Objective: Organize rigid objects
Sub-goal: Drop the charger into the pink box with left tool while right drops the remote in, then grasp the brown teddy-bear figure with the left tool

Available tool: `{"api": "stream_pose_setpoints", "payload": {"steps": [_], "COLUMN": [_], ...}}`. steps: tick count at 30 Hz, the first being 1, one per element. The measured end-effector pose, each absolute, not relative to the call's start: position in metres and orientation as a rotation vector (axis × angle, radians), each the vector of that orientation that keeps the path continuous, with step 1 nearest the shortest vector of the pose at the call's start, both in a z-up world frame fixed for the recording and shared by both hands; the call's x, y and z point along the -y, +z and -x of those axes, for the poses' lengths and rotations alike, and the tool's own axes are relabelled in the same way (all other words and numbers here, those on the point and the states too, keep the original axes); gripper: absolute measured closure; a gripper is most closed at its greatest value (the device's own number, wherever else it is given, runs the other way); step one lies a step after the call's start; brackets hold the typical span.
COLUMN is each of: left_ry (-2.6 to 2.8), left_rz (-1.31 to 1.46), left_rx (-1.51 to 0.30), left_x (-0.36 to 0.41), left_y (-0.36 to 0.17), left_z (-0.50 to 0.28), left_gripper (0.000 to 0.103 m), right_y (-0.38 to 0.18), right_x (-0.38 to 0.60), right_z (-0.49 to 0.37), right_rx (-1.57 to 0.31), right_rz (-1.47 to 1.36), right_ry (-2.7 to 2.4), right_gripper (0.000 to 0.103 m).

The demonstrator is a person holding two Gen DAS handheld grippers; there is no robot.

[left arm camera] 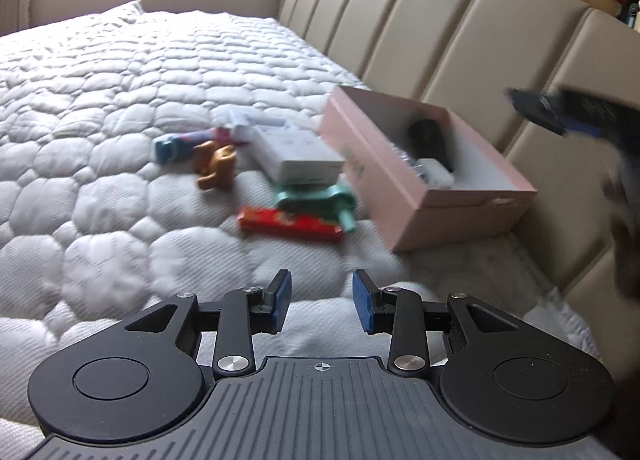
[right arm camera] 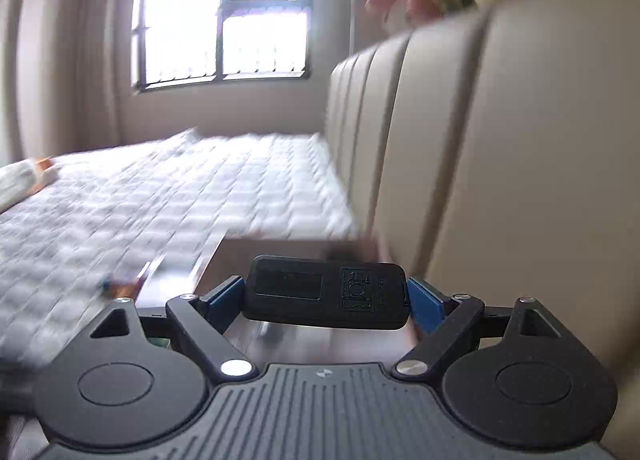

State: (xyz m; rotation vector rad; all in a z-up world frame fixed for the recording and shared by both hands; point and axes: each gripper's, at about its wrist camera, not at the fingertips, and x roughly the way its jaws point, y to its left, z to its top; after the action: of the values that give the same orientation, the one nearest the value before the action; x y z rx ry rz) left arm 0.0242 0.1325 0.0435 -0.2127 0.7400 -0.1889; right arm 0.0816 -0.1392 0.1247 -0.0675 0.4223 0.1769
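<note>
My right gripper [right arm camera: 326, 300] has its jaws spread wide and clamped on the ends of a flat black device [right arm camera: 326, 292], held crosswise above the pink box [left arm camera: 448, 215]. My left gripper [left arm camera: 322, 300] hangs over the bed [left arm camera: 100, 139] with jaws partly apart and nothing between them. The box, against the headboard [left arm camera: 460, 39], holds a dark cylinder [left arm camera: 430, 139] and a small white item [left arm camera: 434, 171]; the other objects lie beside it.

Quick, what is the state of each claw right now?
Left claw: open, nothing between its pads.
Right claw: closed on a flat black device, held across its width.
</note>
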Motion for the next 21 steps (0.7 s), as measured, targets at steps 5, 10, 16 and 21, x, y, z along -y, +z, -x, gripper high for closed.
{"api": "stream_pose_setpoints", "payload": {"steps": [5,10,16,21], "left_ry": [-0.187,-0.155,-0.101,-0.009], "left_rz": [0.226,0.311,0.230,0.258], "left_rx": [-0.723,-0.692,-0.646,-0.695], "left_x": [-0.151,-0.170,-0.182,-0.189], "left_y": [0.041,0.041,0.051,0.045], "left_z": [-0.025,-0.052,-0.091,-0.128], "left_gripper": [0.066,0.066,0.066,0.066], "right_y": [0.120,0.087,0.058,0.047], "right_x": [0.129,0.138,0.129,0.128], "right_z": [-0.106,-0.071,-0.039,-0.024], "right_rx": [-0.475,-0.525,-0.569,-0.587], "right_rz": [0.086,0.049,0.114,0.092], "right_ry": [0.159,0.244,0.276,0.300], "right_gripper": [0.008,0.008,0.008,0.008]}}
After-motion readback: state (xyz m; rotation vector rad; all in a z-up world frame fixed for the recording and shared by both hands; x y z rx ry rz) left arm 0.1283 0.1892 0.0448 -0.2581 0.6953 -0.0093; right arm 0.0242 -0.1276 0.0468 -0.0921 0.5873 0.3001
